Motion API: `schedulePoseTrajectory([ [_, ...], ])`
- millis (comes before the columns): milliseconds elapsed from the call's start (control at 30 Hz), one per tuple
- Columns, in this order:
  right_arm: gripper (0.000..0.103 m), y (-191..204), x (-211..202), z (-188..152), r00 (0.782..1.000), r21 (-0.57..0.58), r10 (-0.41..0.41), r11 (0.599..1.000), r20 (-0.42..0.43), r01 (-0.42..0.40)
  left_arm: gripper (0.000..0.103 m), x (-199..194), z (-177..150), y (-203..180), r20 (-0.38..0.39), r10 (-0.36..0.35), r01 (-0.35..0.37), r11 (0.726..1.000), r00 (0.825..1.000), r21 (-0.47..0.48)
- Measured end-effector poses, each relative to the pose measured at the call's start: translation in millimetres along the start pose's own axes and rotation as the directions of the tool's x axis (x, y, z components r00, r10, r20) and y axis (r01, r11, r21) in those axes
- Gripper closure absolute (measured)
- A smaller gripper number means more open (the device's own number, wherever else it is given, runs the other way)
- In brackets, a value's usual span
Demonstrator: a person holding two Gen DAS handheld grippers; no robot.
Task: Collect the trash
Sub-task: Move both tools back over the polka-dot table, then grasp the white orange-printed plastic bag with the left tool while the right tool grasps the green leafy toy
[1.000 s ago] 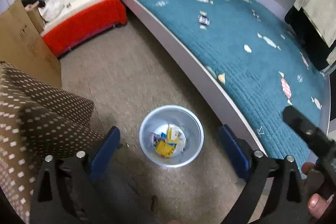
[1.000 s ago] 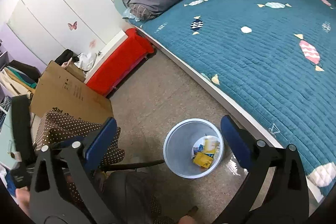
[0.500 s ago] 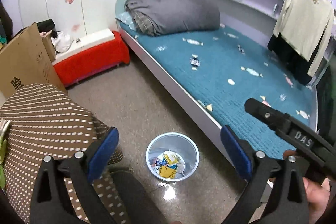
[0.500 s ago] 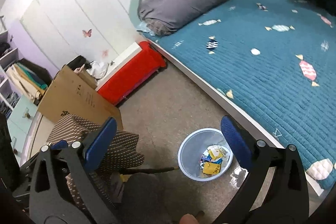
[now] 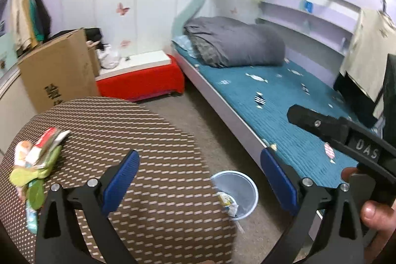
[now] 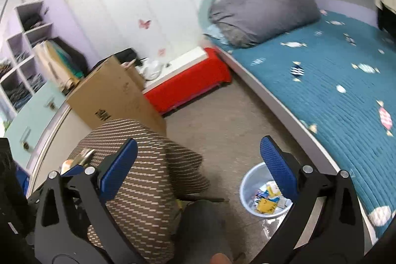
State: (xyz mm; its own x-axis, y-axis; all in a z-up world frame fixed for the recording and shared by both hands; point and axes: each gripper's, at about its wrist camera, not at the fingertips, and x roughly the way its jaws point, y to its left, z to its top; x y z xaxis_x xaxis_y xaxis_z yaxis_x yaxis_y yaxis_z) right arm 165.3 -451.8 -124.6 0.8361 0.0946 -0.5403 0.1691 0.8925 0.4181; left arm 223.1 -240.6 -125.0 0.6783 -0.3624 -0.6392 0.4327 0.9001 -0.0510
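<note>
A: Where is the trash?

B: Some wrappers [image 5: 37, 162] lie in a loose heap on the brown patterned cushion [image 5: 138, 155], at its left edge, green and red-and-white ones mixed. More sits in the pale bin [image 6: 262, 194] on the floor, just beside the bed [image 6: 346, 95]; a yellow packet [image 6: 266, 205] shows inside it.

A: And the left claw [image 5: 199, 173]?

B: Spread wide, blue pads far apart, nothing between them. It hangs over the cushion, with the bin partly hidden behind the cushion's right edge.

A: The right claw [image 6: 198, 160]?

B: Also wide open and empty, above the floor between cushion and bin. In the left view its black body shows over the bed, a hand [image 5: 376, 212] gripping it.

A: Anything else nearby?

B: A cardboard box [image 5: 57, 71] and a red bench [image 5: 141, 83] stand against the wall; a grey duvet [image 5: 235, 43] lies folded at the head of the bed.
</note>
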Motion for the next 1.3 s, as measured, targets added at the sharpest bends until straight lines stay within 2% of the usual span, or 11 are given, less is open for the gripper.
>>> schedulePoseTrajectory([
  [267,0.006,85,24,-17,0.995,-0.122,0.070,0.989,-0.072,-0.078,0.006,-40,-18,85,0.039,0.101,-0.096,0.990,0.994,-0.102],
  [433,0.006,133,43,-34,0.984,-0.178,0.106,0.975,-0.142,-0.130,0.006,-63,-40,142,0.031,0.191,-0.183,0.968,0.981,-0.173],
  [600,0.006,193,66,-60,0.957,-0.270,0.160,0.936,-0.242,-0.225,0.006,-85,-63,196,0.017,0.268,-0.255,0.932,0.963,-0.256],
  [767,0.006,236,94,-83,0.921,-0.297,0.198,0.906,-0.335,-0.302,0.006,-101,-88,241,-0.020,0.355,-0.344,0.886,0.934,-0.311],
  [867,0.007,259,113,-97,0.898,-0.309,0.212,0.887,-0.384,-0.342,0.006,-105,-104,264,-0.049,0.376,-0.367,0.856,0.925,-0.365],
  [900,0.014,267,121,-102,0.892,-0.317,0.210,0.882,-0.401,-0.350,0.006,-106,-108,268,-0.056,0.379,-0.371,0.848,0.924,-0.379],
  [933,0.027,272,127,-106,0.885,-0.317,0.207,0.879,-0.418,-0.355,0.006,-107,-114,275,-0.067,0.383,-0.377,0.837,0.921,-0.397],
  [1000,0.040,283,141,-114,0.867,-0.305,0.209,0.877,-0.452,-0.371,0.007,-109,-121,285,-0.079,0.386,-0.382,0.823,0.919,-0.422],
  [1133,0.043,299,162,-121,0.848,-0.275,0.231,0.877,-0.477,-0.394,0.006,-110,-130,293,-0.091,0.387,-0.385,0.810,0.918,-0.442],
  [1200,0.054,306,172,-124,0.844,-0.265,0.230,0.881,-0.484,-0.392,0.006,-109,-131,293,-0.096,0.385,-0.386,0.810,0.918,-0.442],
  [1300,0.081,307,182,-127,0.846,-0.254,0.213,0.893,-0.488,-0.371,0.007,-104,-131,292,-0.102,0.379,-0.383,0.813,0.920,-0.438],
])
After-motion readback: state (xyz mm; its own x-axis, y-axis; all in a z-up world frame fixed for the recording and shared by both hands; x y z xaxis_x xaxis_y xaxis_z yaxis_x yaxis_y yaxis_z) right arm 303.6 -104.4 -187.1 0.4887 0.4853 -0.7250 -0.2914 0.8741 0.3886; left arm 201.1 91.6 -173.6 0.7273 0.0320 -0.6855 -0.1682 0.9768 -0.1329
